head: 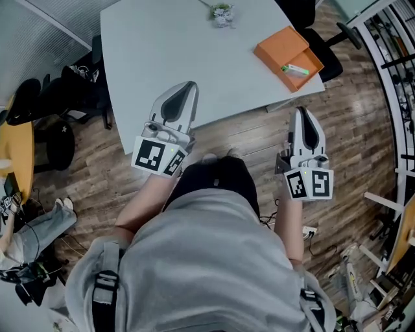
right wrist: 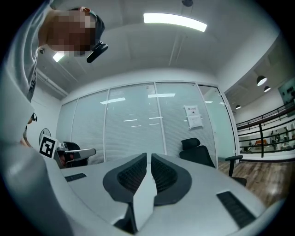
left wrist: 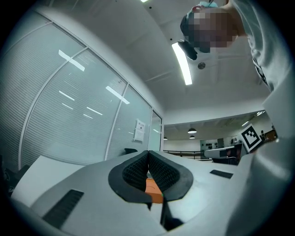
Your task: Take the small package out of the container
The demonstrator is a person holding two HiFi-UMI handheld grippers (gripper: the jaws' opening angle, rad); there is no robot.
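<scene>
An orange container [head: 285, 52] lies open at the far right corner of the pale grey table [head: 168, 45]. Inside it rests a small white and green package [head: 296, 69]. My left gripper [head: 188, 86] hovers over the table's near edge, well left of the container, its jaws shut and nothing held. In the left gripper view the left gripper [left wrist: 148, 153] has its pads meeting, and a sliver of orange [left wrist: 154, 190] shows through the gap below them. My right gripper [head: 301, 111] is shut and empty, off the table over the wooden floor, below the container. In the right gripper view the right gripper [right wrist: 149, 156] points at a glass wall.
A small clear and green object [head: 222, 14] sits at the table's far edge. A black office chair [head: 327, 48] stands behind the container's corner. Dark chairs [head: 45, 117] crowd the left side, with another person's legs [head: 39, 227] beyond. Metal racks [head: 395, 58] line the right.
</scene>
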